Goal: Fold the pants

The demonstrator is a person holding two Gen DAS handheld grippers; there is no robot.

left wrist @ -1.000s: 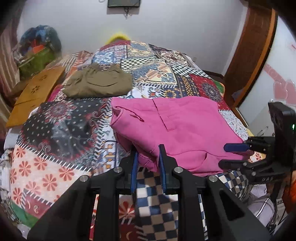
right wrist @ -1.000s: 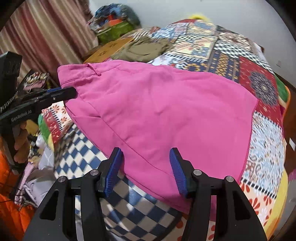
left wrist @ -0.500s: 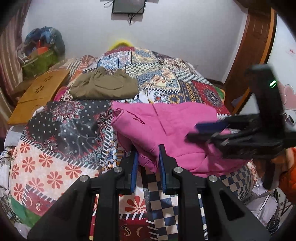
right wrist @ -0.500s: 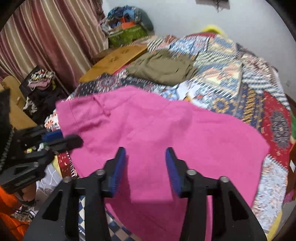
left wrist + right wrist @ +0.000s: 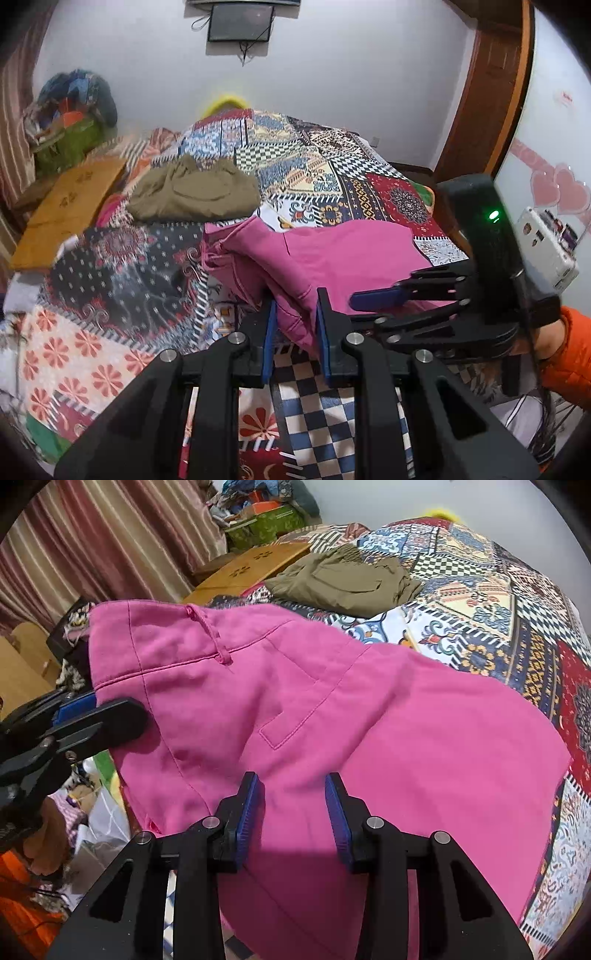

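Pink pants [image 5: 332, 254] lie folded near the front edge of the patchwork bedspread [image 5: 110, 291]. My left gripper [image 5: 294, 332] is shut on their near waistband corner, lifted off the bed. In the right wrist view the pants [image 5: 406, 738] fill the middle, waistband and belt loop at upper left. My right gripper [image 5: 293, 808] is open, its fingers [image 5: 338, 812] just above the pink cloth. The right gripper also shows in the left wrist view [image 5: 384, 306], to the right of my left one. The left gripper shows at the left edge of the right wrist view [image 5: 92, 716].
Folded olive pants [image 5: 195, 192] lie farther back on the bed. A wooden board [image 5: 70, 206] and a pile of bags [image 5: 70, 122] sit at the left. A wooden door frame [image 5: 487, 92] stands at the right. Striped curtains [image 5: 110, 542] hang at the left.
My right gripper moved in over the pink pants and lower toward the cloth. My left gripper lifted the held waistband corner higher. The pants bunched up a little.
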